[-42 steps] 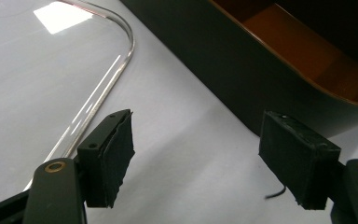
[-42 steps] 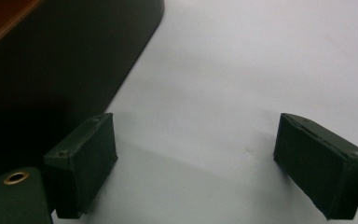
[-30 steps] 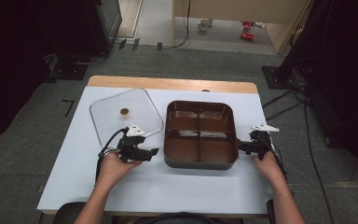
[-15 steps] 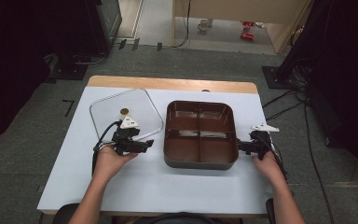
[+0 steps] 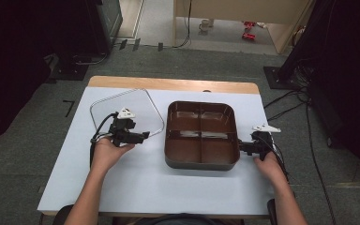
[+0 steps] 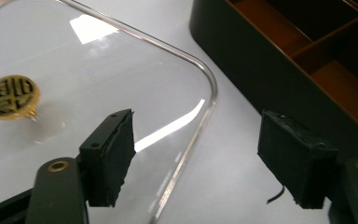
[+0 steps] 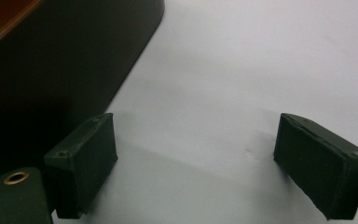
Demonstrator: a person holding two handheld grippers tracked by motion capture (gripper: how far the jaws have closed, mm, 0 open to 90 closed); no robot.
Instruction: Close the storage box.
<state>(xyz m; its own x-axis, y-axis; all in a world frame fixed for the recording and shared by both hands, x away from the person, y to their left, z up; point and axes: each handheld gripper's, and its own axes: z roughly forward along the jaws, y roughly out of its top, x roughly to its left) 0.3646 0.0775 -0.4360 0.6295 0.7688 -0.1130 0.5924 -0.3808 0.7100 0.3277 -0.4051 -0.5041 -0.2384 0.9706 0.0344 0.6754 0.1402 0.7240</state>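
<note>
White table (image 5: 136, 183) on grey carpet (image 5: 23, 154); both grippers, left gripper (image 5: 143, 136) and right gripper (image 5: 240, 147), gape wide, empty.

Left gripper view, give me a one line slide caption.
Open left gripper hangs over the clear lid's rounded corner, beside the dark compartment tray.

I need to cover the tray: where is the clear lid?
High view: the clear plastic lid lies flat on the table's left, beside the brown divided tray.

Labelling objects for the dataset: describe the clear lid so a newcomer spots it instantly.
On the white table, look left of the dark brown four-compartment tray. The clear lid lies flat there, under the left tool. Unlike the opaque tray, it is see-through, with rounded corners and a round gold sticker.
</note>
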